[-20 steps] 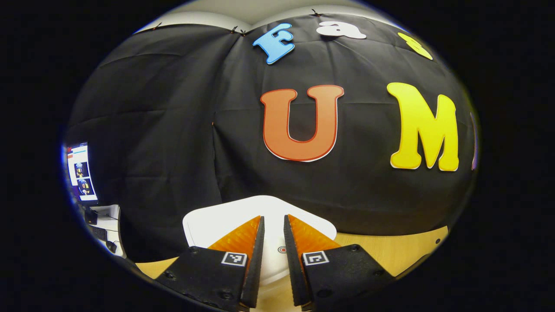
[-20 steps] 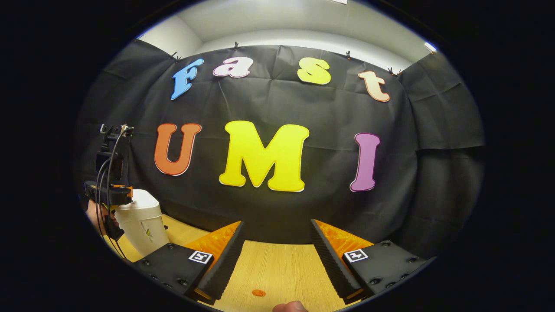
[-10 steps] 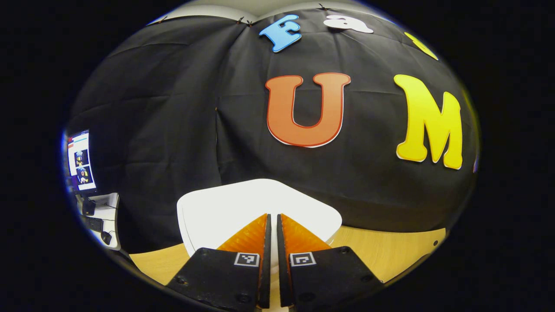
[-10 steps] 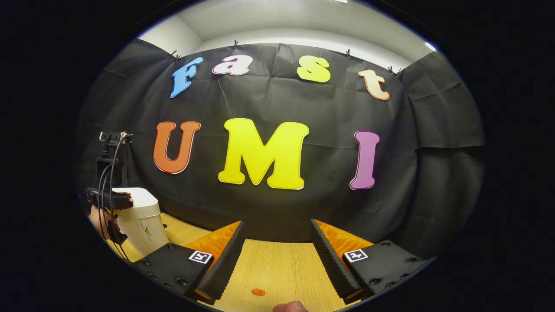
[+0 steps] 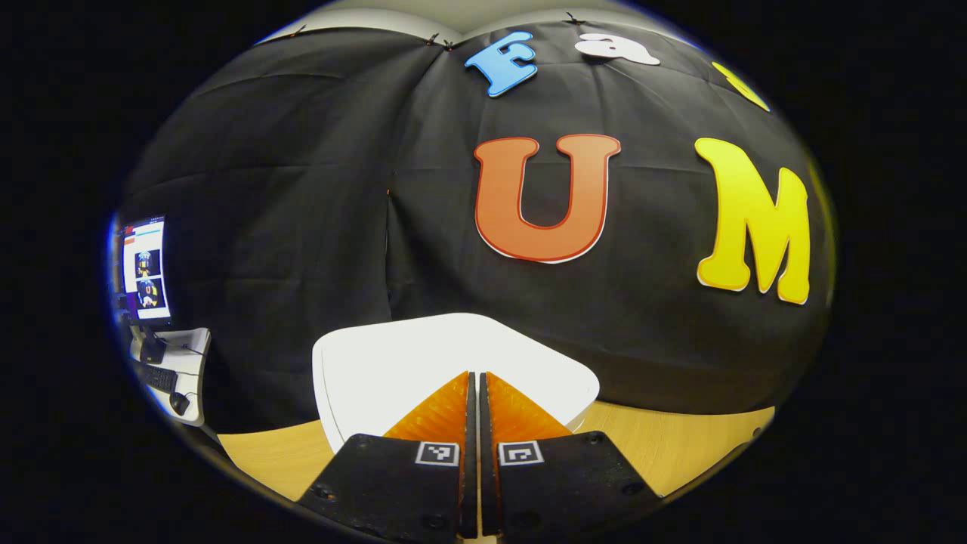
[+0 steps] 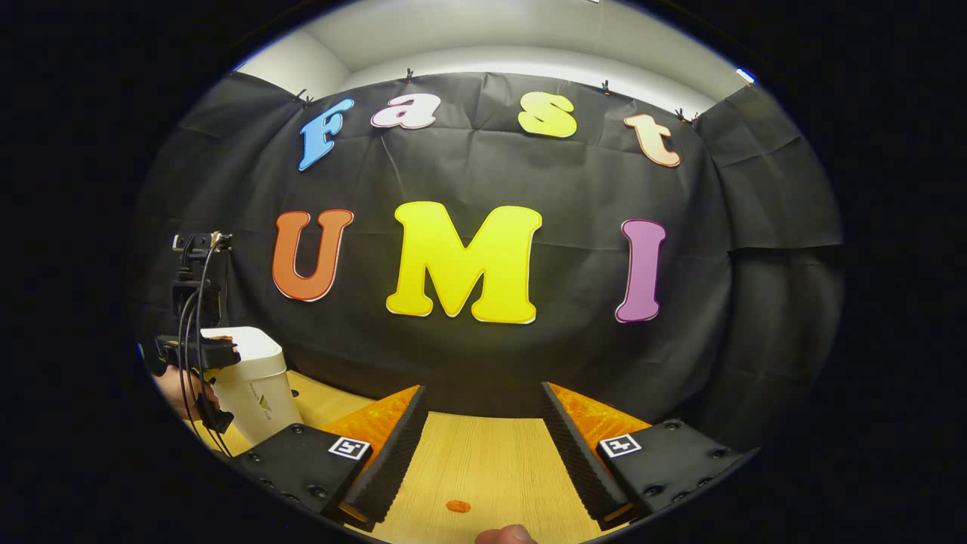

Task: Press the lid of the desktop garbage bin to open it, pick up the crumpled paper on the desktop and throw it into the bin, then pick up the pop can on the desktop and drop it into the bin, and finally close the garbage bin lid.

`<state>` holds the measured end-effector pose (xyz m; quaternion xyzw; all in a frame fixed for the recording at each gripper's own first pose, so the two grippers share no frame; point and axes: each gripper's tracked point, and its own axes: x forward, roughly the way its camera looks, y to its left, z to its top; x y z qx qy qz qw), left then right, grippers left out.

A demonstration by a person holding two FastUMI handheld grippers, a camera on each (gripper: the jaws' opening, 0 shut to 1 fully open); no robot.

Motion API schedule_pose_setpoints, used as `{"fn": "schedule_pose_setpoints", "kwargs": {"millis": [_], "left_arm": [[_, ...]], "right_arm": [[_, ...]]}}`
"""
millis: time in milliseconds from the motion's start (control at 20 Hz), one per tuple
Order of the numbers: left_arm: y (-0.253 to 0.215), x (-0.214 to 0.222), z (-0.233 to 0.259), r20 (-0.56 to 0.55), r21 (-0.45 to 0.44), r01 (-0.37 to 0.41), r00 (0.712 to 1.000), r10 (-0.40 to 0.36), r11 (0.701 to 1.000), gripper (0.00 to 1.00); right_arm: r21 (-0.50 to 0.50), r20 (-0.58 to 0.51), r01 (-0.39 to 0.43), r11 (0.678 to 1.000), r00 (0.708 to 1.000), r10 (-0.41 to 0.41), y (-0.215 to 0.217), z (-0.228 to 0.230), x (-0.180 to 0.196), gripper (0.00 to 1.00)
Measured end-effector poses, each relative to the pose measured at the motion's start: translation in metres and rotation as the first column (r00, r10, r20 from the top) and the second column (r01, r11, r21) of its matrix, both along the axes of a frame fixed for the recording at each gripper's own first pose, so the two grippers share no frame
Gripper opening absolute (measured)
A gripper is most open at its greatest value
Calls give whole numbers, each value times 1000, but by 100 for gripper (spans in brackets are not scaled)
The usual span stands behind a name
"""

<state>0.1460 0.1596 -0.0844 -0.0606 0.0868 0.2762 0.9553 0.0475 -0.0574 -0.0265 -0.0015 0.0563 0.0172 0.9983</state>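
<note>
Pressing position: my left gripper (image 5: 477,378) has its 2 fingers closed flat together, nothing between them, tips over the white lid (image 5: 393,363) of the garbage bin (image 6: 261,393). Whether the tips touch the lid I cannot tell. Lid sits down on the bin, which stands on the wooden desktop (image 6: 483,468) against the black cloth wall (image 5: 302,189).

My right gripper (image 6: 480,397) hangs well apart from the bin, fingers spread wide and empty above bare desktop. A small orange speck (image 6: 456,506) lies on the wood between them. From the right gripper view, the left gripper (image 6: 202,349) rests at the bin's top, a hand (image 6: 181,393) behind it.
</note>
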Motion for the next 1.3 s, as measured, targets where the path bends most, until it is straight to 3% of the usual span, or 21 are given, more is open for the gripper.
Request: {"fn": "schedule_pose_setpoints", "kwargs": {"millis": [150,400,650,700,750,800,850,900,950,1100,1150,1250,1300], "left_arm": [[-3,-5,23,29,-2,13,999,-13,1000,4],[-16,-10,97,159,101,70,984,-85,992,3],[-32,-26,118,179,108,137,972,-155,985,4],[-37,-27,118,176,104,151,970,-168,983,8],[-43,-29,119,177,106,167,967,-184,980,4],[-48,-33,120,178,109,177,965,-194,978,21],[-53,-38,121,181,109,193,961,-210,975,24],[-59,-44,123,183,112,210,956,-228,971,39],[-67,-49,123,181,117,229,952,-247,966,33],[-93,-63,115,153,123,304,935,-321,945,49],[-101,-70,112,143,126,321,930,-337,939,64],[-120,-77,110,140,129,368,913,-384,921,82],[-128,-80,107,136,135,387,905,-404,912,84]], "right_arm": [[9,19,3,1000,1000,-3,-2,7,-2,94],[29,36,10,1000,999,-11,-6,13,-6,94],[43,56,5,999,998,-7,-8,19,-13,94],[42,59,3,999,998,-6,-10,19,-15,94],[43,60,0,999,998,-2,-11,19,-16,94],[44,59,-4,999,998,1,-12,18,-18,94],[44,57,-6,999,998,4,-13,16,-20,94],[43,54,-10,999,998,7,-15,14,-22,94],[40,49,-14,999,999,12,-17,11,-24,94],[22,28,-28,999,999,27,-23,0,-30,94],[22,22,-31,999,999,30,-26,-3,-34,94],[35,12,-31,999,999,30,-31,-9,-39,94],[43,6,-31,999,999,31,-33,-11,-41,94]]}}
